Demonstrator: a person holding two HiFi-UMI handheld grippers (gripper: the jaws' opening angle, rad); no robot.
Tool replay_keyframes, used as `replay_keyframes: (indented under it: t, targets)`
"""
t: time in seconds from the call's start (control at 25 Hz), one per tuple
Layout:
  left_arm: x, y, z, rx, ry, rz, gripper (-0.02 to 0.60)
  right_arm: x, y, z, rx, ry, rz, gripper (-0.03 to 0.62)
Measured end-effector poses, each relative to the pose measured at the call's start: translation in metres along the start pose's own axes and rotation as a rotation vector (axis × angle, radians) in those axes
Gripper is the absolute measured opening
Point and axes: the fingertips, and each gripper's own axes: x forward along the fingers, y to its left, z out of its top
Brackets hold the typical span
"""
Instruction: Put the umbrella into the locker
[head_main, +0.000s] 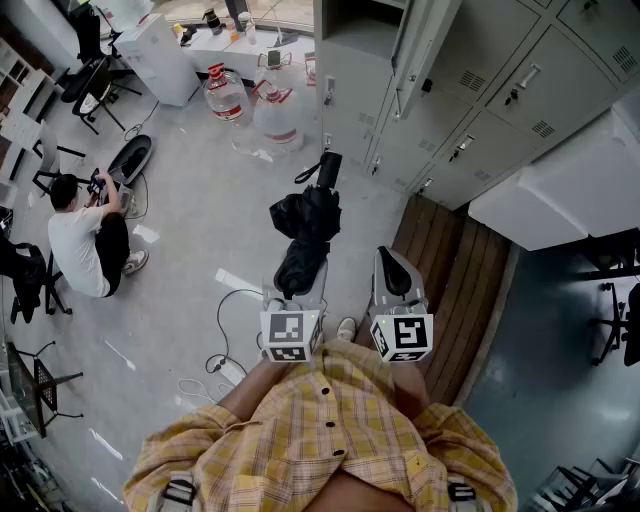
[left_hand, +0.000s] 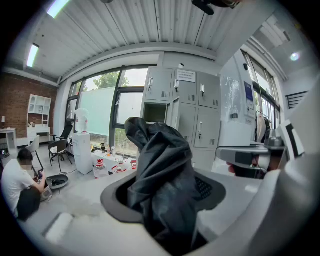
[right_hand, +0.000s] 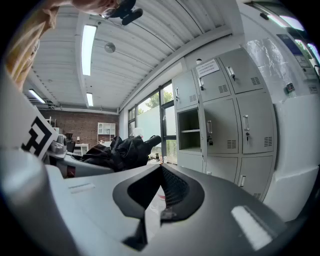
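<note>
A folded black umbrella (head_main: 305, 232) is clamped in my left gripper (head_main: 300, 278), its handle (head_main: 328, 166) pointing away towards the grey lockers (head_main: 470, 90). In the left gripper view the umbrella's crumpled fabric (left_hand: 161, 180) fills the gap between the jaws of the left gripper (left_hand: 165, 202). My right gripper (head_main: 388, 258) is beside it to the right, shut and empty; its jaws meet at the tip in the right gripper view (right_hand: 161, 172). One locker compartment (right_hand: 189, 134) stands open with its door (head_main: 413, 50) swung out, also seen ahead as the open compartment (left_hand: 155, 113).
Two large water jugs (head_main: 272, 116) stand on the floor before the lockers. A person (head_main: 85, 238) sits at the left. A wooden platform (head_main: 455, 290) and a white cabinet (head_main: 565, 190) lie to the right. Cables (head_main: 225, 365) trail on the floor near my feet.
</note>
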Motion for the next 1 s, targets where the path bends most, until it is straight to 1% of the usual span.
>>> replay_keyframes:
  t: [0.2,0.4,0.64,0.8,1.0]
  targets:
    - [0.006,0.014,0.002,0.001,0.0,-0.009,0.247,0.012,0.006,0.004,0.012,-0.006,-0.003,-0.002]
    - [0.018,0.034,0.011,0.021,-0.019,-0.04,0.247,0.03,0.014,0.011,0.002,-0.024,-0.04,0.0]
    - [0.026,0.052,0.014,0.054,-0.026,-0.081,0.247,0.039,0.03,0.015,-0.015,-0.054,-0.079,-0.002]
    - [0.029,0.058,0.013,0.058,-0.015,-0.102,0.247,0.047,0.027,0.014,-0.004,-0.046,-0.105,-0.002]
    - [0.049,0.065,0.016,0.061,-0.01,-0.119,0.247,0.073,0.023,0.008,0.001,-0.034,-0.1,-0.002]
